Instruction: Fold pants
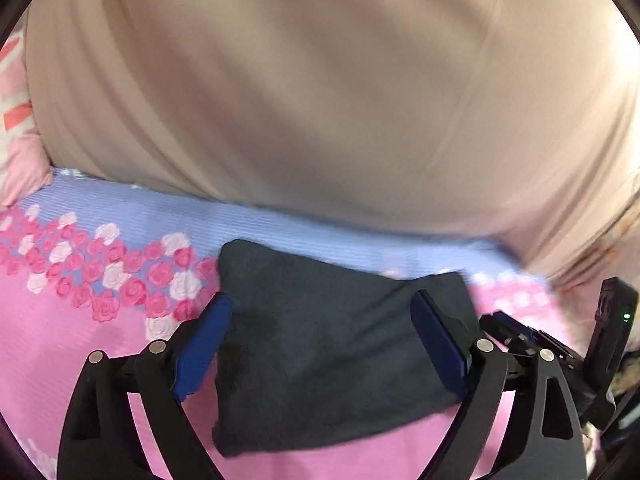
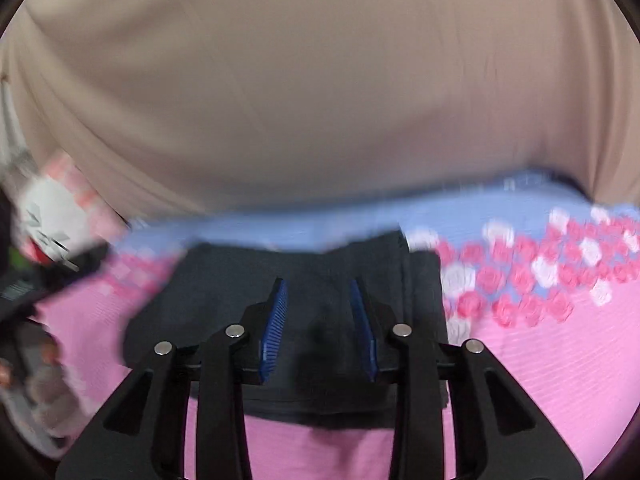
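The pants (image 1: 332, 344), dark and folded into a compact bundle, lie on the sheet (image 1: 80, 360), a pink one with a band of roses and a pale blue strip along its far edge. Beyond that strip hangs a beige cloth (image 1: 320, 80). The left gripper (image 1: 322, 312) is over the pants with its blue pads (image 1: 204, 344) wide apart, one at the bundle's left edge and the other near its right edge; neither presses the fabric. The right gripper (image 2: 320, 300) is over the pants (image 2: 224, 304) too, in a blurred view, its fingers narrowly apart with only a gap showing between the pads (image 2: 276, 324); nothing appears clamped there. From the left wrist view, the right gripper (image 1: 516, 336) sits just right of the pants.
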The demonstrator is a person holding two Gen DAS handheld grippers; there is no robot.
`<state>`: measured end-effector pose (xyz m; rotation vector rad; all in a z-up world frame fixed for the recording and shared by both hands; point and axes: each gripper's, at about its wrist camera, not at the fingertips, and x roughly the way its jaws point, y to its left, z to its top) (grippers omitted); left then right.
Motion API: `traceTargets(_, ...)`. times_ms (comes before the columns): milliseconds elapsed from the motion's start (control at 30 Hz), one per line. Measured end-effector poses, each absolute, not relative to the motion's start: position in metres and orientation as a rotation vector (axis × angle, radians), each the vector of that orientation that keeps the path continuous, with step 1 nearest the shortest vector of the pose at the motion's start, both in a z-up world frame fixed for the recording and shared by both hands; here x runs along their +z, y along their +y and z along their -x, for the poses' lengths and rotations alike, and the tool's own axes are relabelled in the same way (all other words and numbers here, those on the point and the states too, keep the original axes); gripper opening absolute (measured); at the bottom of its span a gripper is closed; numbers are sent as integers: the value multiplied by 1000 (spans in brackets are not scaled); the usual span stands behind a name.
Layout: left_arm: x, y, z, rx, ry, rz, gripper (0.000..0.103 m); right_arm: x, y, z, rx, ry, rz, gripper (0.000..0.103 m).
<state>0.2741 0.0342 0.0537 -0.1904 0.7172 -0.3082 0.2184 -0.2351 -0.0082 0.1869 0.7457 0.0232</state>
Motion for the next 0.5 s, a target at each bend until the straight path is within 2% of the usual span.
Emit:
traceTargets(67,13,26,-297,-252,868,117,87,-28,-246,-217,23,742,-206,26)
traceTargets(100,0,27,-305,-222,918,100,83,-21,-256,-211,12,734,-253,25)
traceTargets(133,-21,37,-310,-196,984,109,71,-14,-262,-204,-9,733,-278,30)
traceTargets(167,-29,48,-311,-226,1003,171,71,-6,-268,-196,-9,723,-305,30)
traceTargets(200,-26,60,-306,-248,979,232,71,1,-276,-185,9,703,-331,34)
traceTargets(233,-19,76,-299,-235,966,279,69,3,-284,-177,11,696,-348,47)
traceTargets(267,-12,89,-292,-236,952,311,69,3,-293,-168,-4,712,-355,52)
traceTargets(300,-5,100,-284,-252,940,338,70,0,-300,-161,-19,749,-355,52)
traceTargets(367,4,116,-269,-268,936,370,79,-15,-310,-156,-7,827,-371,51)
traceTargets(500,-11,122,-259,-283,996,366,80,-43,-310,-160,46,876,-464,49)
